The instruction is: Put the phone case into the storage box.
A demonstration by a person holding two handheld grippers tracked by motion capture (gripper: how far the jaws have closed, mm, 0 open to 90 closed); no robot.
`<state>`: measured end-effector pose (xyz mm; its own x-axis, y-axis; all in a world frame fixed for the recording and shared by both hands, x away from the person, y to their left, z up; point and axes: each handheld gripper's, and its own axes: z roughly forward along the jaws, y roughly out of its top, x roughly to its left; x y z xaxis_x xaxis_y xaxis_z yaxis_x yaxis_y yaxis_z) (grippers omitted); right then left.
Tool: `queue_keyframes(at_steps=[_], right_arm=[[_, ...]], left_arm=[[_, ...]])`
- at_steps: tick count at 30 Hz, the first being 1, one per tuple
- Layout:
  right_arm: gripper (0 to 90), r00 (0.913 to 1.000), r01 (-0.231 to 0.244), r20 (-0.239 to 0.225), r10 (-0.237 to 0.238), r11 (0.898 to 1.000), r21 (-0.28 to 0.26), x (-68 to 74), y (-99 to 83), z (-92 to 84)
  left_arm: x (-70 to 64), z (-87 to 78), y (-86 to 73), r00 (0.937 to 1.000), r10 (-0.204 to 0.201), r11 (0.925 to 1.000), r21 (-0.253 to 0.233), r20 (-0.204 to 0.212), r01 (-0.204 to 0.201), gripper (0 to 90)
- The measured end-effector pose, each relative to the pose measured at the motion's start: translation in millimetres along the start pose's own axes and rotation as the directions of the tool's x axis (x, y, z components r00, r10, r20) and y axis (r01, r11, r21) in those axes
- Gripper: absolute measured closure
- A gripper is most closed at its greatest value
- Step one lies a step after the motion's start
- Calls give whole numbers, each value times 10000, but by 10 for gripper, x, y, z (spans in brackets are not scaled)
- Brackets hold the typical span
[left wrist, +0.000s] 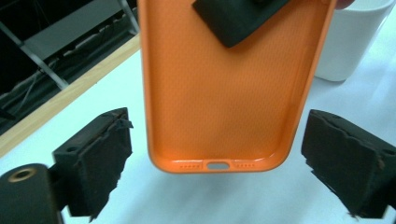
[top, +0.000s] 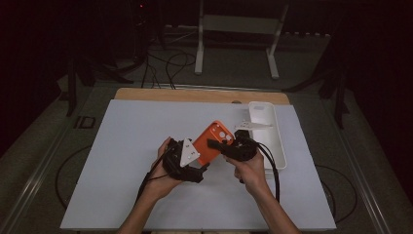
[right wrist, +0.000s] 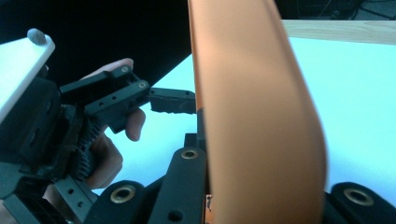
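The right tongs are clamped on an orange, soft-looking phone case with rounded corners, gripping it near the end that has the camera cut-out. In the right gripper view the case stands edge-on between those jaws, which press on both its faces. In the left gripper view one black pad of the right tongs lies against the textured inner face of the case near the top of the picture.

The left tongs stand apart, their worn black foam pads well clear of the case on either side. The bottom edge of the case, with its charging slot and rows of small holes, hangs between them without touching either pad. In the high view the left tongs sit just below and left of the case, with the grey three-cornered plate on top of the gripper.

The case is held up off the pale blue sheet covering the counter, tilted, roughly above the middle of it. Both of the person's hands come in from the bottom edge, close together. Just to the right of the right hand a long white rectangular tray rests on the sheet. A strip of bare wooden counter edge shows along the far side of the sheet.
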<state>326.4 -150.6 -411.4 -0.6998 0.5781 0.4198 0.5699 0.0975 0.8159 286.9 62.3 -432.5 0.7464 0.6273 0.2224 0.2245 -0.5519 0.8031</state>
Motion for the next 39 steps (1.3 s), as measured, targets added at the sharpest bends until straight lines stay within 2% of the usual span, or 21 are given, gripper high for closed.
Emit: queue_keyframes(at_steps=[8, 13, 17, 20, 26, 31, 34, 39], right_arm=[[867, 9997, 222, 79, -222, 9997, 50, -20, 2, -21], [865, 9993, 353, 129, -354, 9993, 113, -28, 4, -47], [865, 9989, 442, 144, -445, 9989, 172, -38, 7, -64], [864, 9984, 537, 145, -541, 9982, 260, -38, 8, -73], [864, 9975, 689, 109, -694, 9969, 367, -33, 14, -103], [864, 9959, 900, 74, -904, 9948, 472, -30, 12, -120], [864, 9943, 1065, 0, -1067, 9928, 540, -21, 9, -134], [864, 9903, 1383, -218, -1372, 9885, 604, 1, 4, -167]], left_arm=[[61, -22, -21, 9973, -465, 9988, 161, 568, 457, 78], [112, -59, -37, 9921, -707, 9975, 74, 1032, 703, 109], [152, -83, -49, 9888, -895, 9959, 7, 1190, 901, 110], [181, -95, -59, 9848, -975, 9952, 43, 1441, 979, 102], [231, -113, -84, 9726, -1099, 9938, 61, 2047, 1110, 95], [263, -116, -92, 9649, -1236, 9920, 52, 2319, 1258, 98], [289, -116, -100, 9578, -1317, 9908, 41, 2554, 1351, 102], [309, -125, -110, 9493, -1391, 9892, -48, 2818, 1464, 138]])
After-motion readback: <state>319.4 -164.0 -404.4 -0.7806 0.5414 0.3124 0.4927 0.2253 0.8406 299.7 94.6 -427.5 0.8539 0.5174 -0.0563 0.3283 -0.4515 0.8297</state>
